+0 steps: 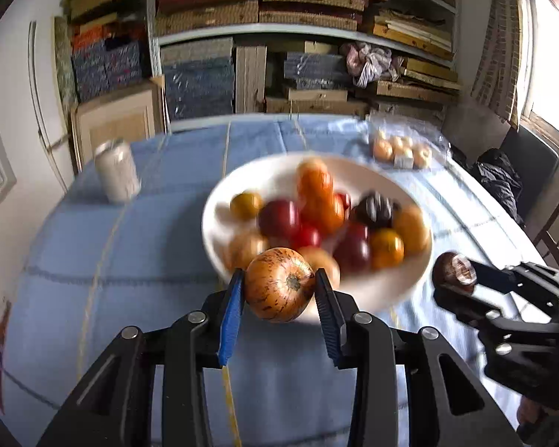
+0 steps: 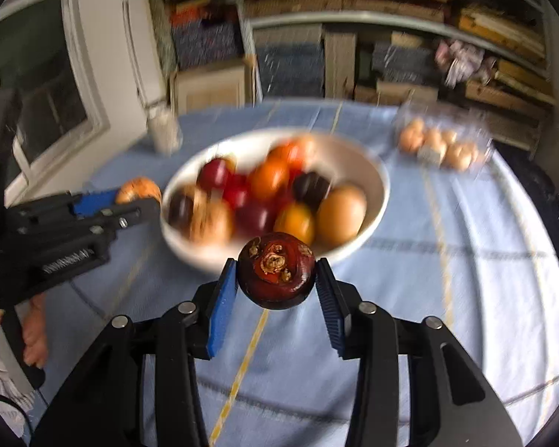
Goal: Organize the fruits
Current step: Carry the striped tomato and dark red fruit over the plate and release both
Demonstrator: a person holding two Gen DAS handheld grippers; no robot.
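Note:
My left gripper [image 1: 278, 286] is shut on an orange speckled fruit [image 1: 279, 285], held above the near rim of a white bowl [image 1: 220, 201]. The bowl is full of red, orange, yellow and dark fruits. In the right wrist view my right gripper [image 2: 275, 277] is shut on a dark maroon fruit [image 2: 275, 275], just in front of the same white bowl [image 2: 376, 182]. Each gripper shows in the other's view: the right gripper [image 1: 452, 272] with its dark fruit [image 1: 451, 271] to the bowl's right, the left gripper [image 2: 138, 195] with its orange fruit [image 2: 138, 189] to the bowl's left.
A pale can [image 1: 117, 175] stands left of the bowl on the blue tablecloth [image 1: 130, 260]. A clear pack of small orange fruits [image 1: 402, 151] lies behind the bowl to the right. Shelves of boxes [image 1: 279, 18] fill the back wall. A person's hand [image 2: 33, 331] shows at lower left.

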